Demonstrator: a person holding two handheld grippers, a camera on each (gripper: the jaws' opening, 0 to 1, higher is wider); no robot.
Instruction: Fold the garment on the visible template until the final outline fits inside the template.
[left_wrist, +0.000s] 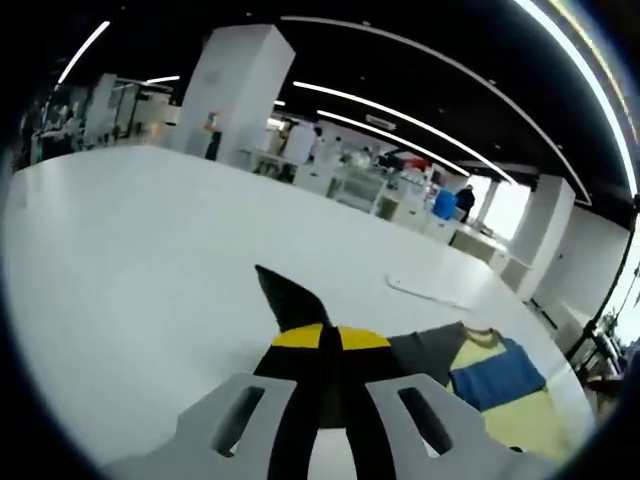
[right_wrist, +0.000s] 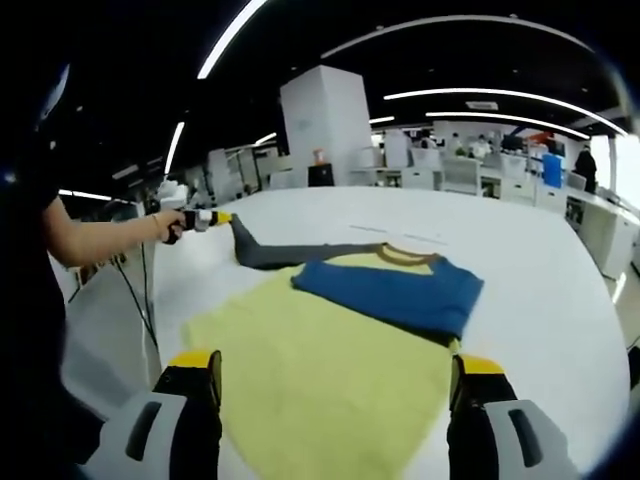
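Garment (right_wrist: 330, 370) lies flat on the white desk (right_wrist: 520, 260), its yellow body spread toward the right gripper (right_wrist: 335, 385), whose jaws stand wide apart and empty above the hem. One blue sleeve (right_wrist: 390, 290) is folded across the chest. The left gripper (left_wrist: 330, 345) has its jaws closed on the dark grey sleeve (right_wrist: 290, 252), drawn out straight from the shoulder, probably to tension it before folding inward. A thin outline (left_wrist: 430, 292) farther along the desk may be the template; this cannot be confirmed.
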